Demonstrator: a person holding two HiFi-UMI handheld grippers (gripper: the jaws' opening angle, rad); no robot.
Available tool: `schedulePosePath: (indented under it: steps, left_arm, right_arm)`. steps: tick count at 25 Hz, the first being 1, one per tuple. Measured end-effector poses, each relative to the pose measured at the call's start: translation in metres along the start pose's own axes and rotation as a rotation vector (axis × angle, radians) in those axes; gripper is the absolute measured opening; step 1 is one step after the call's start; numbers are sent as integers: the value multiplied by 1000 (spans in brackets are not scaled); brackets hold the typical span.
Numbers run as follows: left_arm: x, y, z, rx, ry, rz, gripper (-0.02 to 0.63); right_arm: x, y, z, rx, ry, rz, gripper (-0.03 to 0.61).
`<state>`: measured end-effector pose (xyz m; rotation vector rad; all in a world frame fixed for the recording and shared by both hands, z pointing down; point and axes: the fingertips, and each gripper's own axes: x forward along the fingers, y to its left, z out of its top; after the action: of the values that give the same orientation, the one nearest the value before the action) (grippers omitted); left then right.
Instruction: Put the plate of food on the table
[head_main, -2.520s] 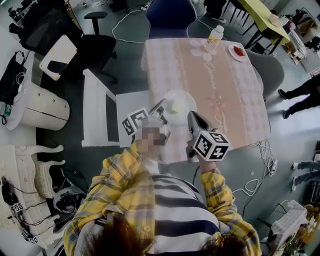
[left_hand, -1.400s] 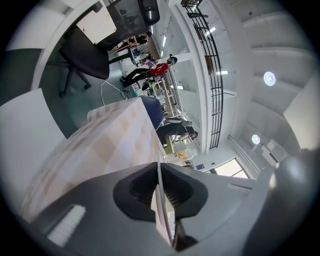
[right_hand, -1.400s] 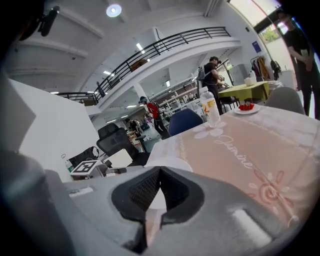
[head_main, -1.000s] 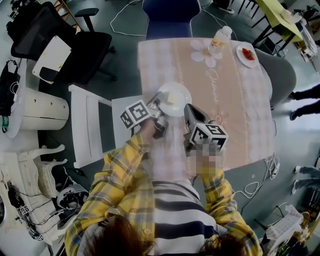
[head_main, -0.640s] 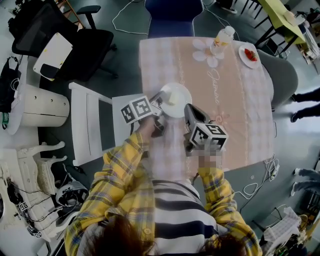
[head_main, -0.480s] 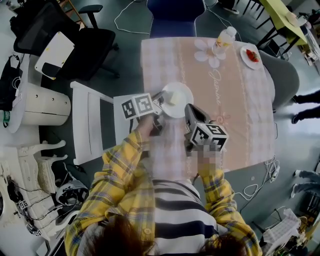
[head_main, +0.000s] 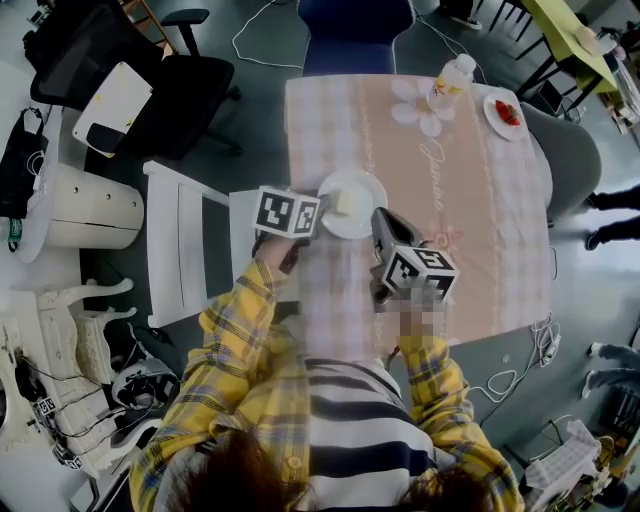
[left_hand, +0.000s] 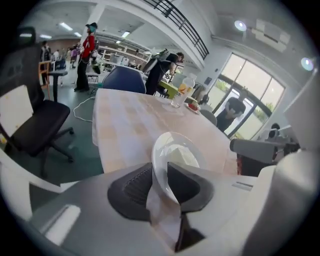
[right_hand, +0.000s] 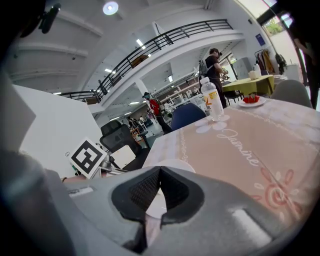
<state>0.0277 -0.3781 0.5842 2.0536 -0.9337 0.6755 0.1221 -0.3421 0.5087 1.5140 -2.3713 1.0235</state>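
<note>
— Where is the plate (head_main: 369, 187)?
— It lies on the table (head_main: 470, 200), close to the left edge and toward the near end.
— What does it look like?
— Round, white and shallow. A pale yellowish piece of food (head_main: 346, 204) sits on it, left of centre.
— And the table?
— It is rectangular, under a pink cloth with checked borders.

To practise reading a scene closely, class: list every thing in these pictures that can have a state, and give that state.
left tool, open; its jaws have just been opening, with the plate's rim between them.
right tool, shut, nothing in it.
plate of food, resting on the table.
bottle, upright at the table's far side.
small plate, on the far corner, holding red food.
</note>
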Motion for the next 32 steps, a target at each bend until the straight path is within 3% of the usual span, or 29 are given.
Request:
schedulePosePath:
  steps: [3, 7, 9, 11, 14, 16, 18, 23, 32]
  left_arm:
    - [-1, 0, -1, 114, 33, 68, 107]
    - [-7, 10, 1, 344, 75, 221, 107]
    - [-10, 10, 5, 376, 54, 235, 106]
    - [-17, 5, 11, 306, -14, 195, 79]
    - [-37, -6, 23, 101, -177, 85, 26]
    - [-52, -11, 29, 16, -285, 42, 6]
    - [-62, -16, 25, 12, -333, 31, 5]
    - [-75, -39, 0, 57, -342, -46, 5]
    - [-96, -78, -31, 79, -285, -254, 3]
  right_arm:
    - [0, 0, -1, -3, 3, 4, -5]
    - [0, 1, -2, -4, 6, 3, -5]
    - [1, 3, -3, -6, 9, 5, -3]
    - [2, 4, -5, -8, 12, 5, -3]
    - [2, 3, -7, -5, 12, -3, -5]
    - [1, 3, -7, 8, 9, -8, -3]
    - [-2, 4, -8, 28, 5, -11, -3]
    - [-6, 10, -14, 13, -2, -46, -3]
    - [-29, 34, -35, 59, -66, -91, -3]
